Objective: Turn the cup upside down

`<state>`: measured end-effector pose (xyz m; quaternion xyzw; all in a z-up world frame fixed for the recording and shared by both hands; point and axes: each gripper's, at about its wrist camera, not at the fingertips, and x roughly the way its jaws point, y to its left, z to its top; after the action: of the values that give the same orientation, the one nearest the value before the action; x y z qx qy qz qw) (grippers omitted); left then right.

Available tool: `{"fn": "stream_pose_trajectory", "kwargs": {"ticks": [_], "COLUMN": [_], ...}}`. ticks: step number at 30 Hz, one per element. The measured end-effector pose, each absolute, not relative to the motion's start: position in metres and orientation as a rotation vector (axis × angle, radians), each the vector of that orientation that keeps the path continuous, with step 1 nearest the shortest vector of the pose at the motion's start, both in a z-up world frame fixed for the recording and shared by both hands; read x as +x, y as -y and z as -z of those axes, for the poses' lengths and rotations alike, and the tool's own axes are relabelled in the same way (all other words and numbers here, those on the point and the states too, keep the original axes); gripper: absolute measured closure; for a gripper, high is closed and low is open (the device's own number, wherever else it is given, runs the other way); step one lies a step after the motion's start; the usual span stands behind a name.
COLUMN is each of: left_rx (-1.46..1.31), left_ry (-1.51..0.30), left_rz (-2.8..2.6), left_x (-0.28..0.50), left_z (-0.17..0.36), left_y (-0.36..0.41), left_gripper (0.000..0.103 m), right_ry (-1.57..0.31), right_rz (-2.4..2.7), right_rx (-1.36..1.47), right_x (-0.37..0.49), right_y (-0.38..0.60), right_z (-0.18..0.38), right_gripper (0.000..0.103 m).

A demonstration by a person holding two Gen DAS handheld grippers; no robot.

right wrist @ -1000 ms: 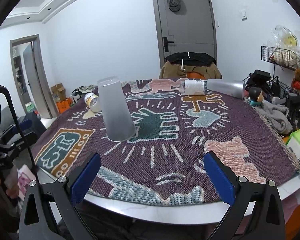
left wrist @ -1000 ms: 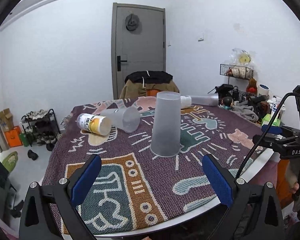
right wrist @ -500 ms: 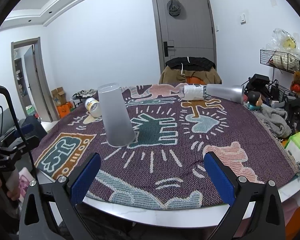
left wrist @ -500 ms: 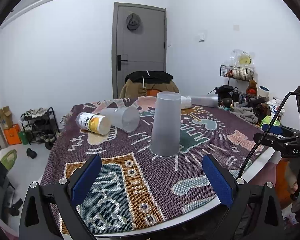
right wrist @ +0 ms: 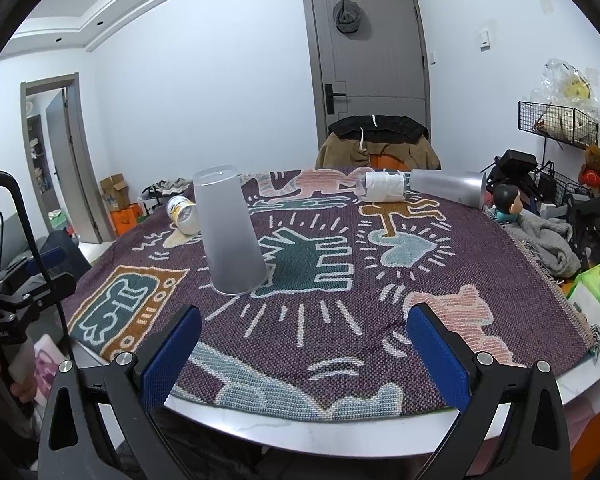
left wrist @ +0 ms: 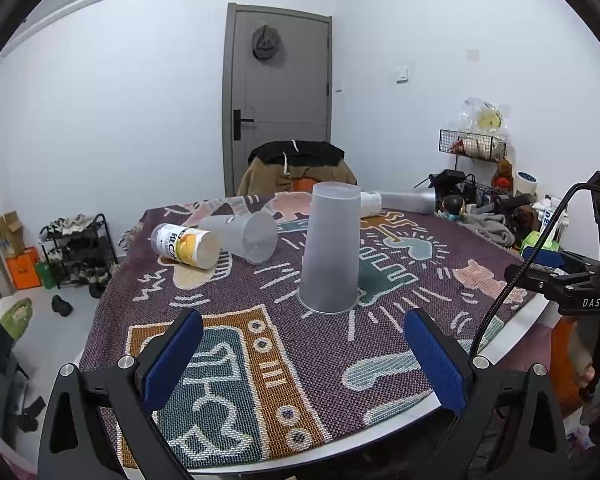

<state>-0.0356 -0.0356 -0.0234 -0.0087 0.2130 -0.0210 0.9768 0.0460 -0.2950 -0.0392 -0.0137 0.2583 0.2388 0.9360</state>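
Note:
A frosted translucent cup (left wrist: 331, 248) stands upside down, mouth on the patterned cloth, near the table's middle; it also shows in the right wrist view (right wrist: 230, 236). My left gripper (left wrist: 304, 360) is open and empty, held back near the table's front edge, short of the cup. My right gripper (right wrist: 304, 356) is open and empty over the near edge, with the cup ahead to its left. Neither gripper touches the cup.
A second frosted cup (left wrist: 242, 236) lies on its side beside a tipped yellow-labelled can (left wrist: 185, 246). A paper roll (right wrist: 382, 187) and a grey cup (right wrist: 448, 186) lie at the far side. A figurine (right wrist: 508, 202), grey cloth (right wrist: 548, 246) and tissue pack (right wrist: 596, 296) sit at the right. A chair (left wrist: 296, 170) stands behind.
Both grippers have drawn back and risen slightly, staying open. The upside-down cup has not moved.

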Motion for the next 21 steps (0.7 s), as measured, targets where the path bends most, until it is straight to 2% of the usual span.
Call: {"fn": "stream_pose_trajectory", "kwargs": {"ticks": [21], "left_rx": [-0.02], "left_ry": [-0.41], "left_rz": [0.044], "left_x": [-0.037], "left_z": [0.0193], "left_y": [0.0351], "left_gripper": [0.0], "right_ry": [-0.528], "right_rz": [-0.489], "right_rx": [-0.033], "right_x": [0.0473], "right_y": [0.2958], "right_z": [0.0411], "right_gripper": [0.0]}}
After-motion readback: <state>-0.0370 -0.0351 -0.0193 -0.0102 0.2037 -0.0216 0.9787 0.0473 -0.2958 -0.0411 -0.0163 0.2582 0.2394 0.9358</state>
